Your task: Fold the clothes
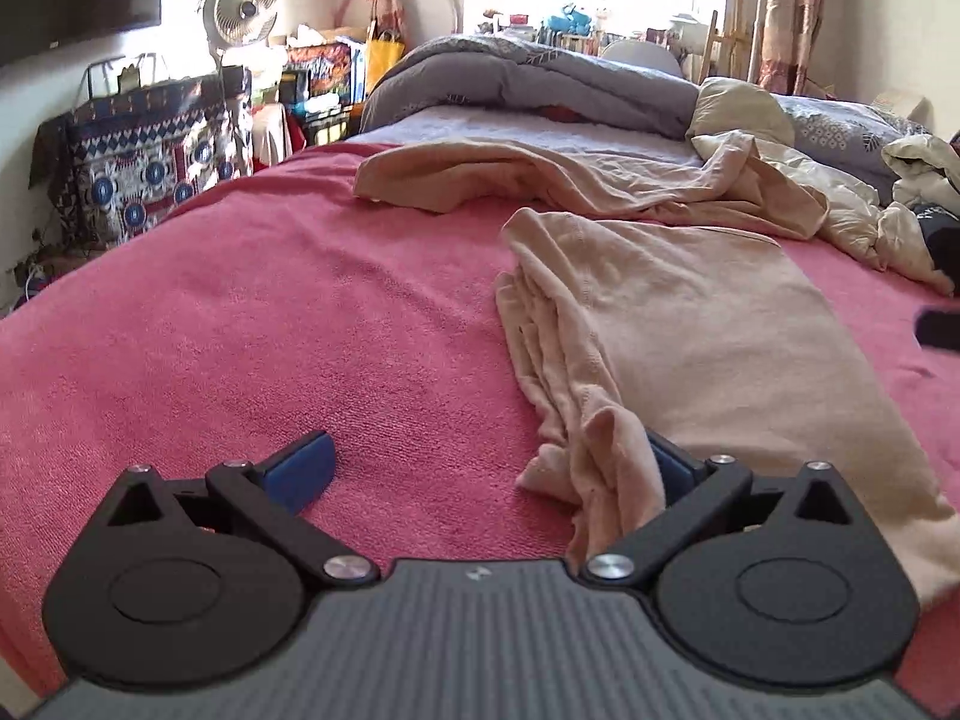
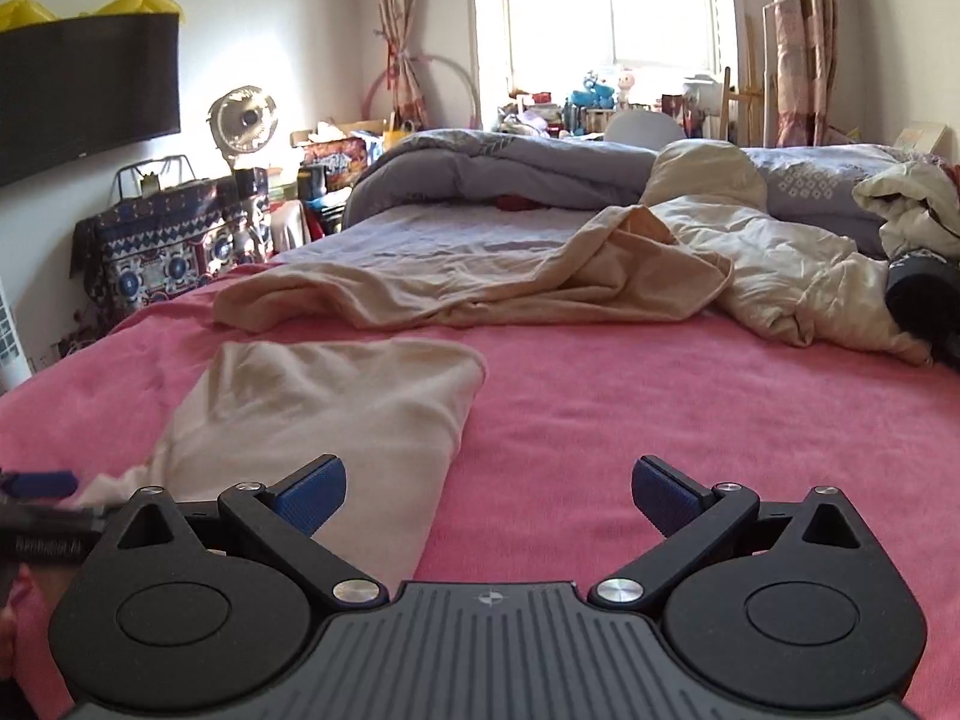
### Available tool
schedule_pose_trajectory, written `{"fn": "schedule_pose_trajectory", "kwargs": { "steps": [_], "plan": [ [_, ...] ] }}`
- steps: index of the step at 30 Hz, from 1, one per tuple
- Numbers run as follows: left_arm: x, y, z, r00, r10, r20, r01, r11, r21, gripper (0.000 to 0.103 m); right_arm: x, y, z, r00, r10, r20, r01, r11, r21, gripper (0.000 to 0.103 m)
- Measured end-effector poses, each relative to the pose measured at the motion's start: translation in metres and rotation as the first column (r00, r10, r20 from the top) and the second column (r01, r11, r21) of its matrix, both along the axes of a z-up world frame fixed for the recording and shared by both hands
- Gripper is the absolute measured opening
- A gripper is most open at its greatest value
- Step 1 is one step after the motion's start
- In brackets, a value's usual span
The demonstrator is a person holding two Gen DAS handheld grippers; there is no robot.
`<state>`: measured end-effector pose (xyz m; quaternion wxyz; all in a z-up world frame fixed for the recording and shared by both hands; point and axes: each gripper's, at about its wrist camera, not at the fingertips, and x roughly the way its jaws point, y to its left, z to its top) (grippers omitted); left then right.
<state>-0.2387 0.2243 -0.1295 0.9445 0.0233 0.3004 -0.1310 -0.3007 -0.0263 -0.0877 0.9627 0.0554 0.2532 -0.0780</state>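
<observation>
Through my left tongs [image 1: 480, 468], spread wide, the cream garment [image 1: 690, 324] lies on the pink blanket [image 1: 240, 312], its bunched edge against my right finger; my right tongs [image 2: 489, 492], also spread, should pinch low and square.

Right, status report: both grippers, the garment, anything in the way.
Left gripper open, bunched hem draped over one finger. Right gripper open, empty. Beige garment partly folded on pink blanket. Second beige garment lies beyond, not blocking.
</observation>
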Motion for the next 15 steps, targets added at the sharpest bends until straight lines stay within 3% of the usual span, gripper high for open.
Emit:
{"fn": "schedule_pose_trajectory", "kwargs": {
  "steps": [4, 9, 11, 15],
  "plan": [
    [-0.006, 0.007, -0.007, 0.999, -0.013, 0.052, 0.015, 0.999, -0.043, 0.103, 0.07, -0.006, -0.007, 0.996, -0.043, -0.073, 0.042, 0.999, -0.011, 0.103],
    [-0.01, 0.014, -0.005, 0.997, -0.053, 0.061, 0.056, 0.997, -0.045, 0.103, 0.134, -0.032, -0.053, 0.955, -0.115, -0.273, 0.135, 0.989, 0.056, 0.103],
    [-0.014, 0.023, -0.003, 0.996, -0.067, 0.054, 0.071, 0.996, -0.06, 0.103, 0.131, -0.041, -0.063, 0.969, -0.118, -0.218, 0.141, 0.986, 0.093, 0.103],
    [-0.019, 0.043, 0.003, 0.999, -0.005, 0.033, 0.009, 0.994, -0.112, 0.103, 0.13, -0.042, -0.053, 0.969, -0.11, -0.22, 0.127, 0.99, 0.068, 0.103]
  ]
}}
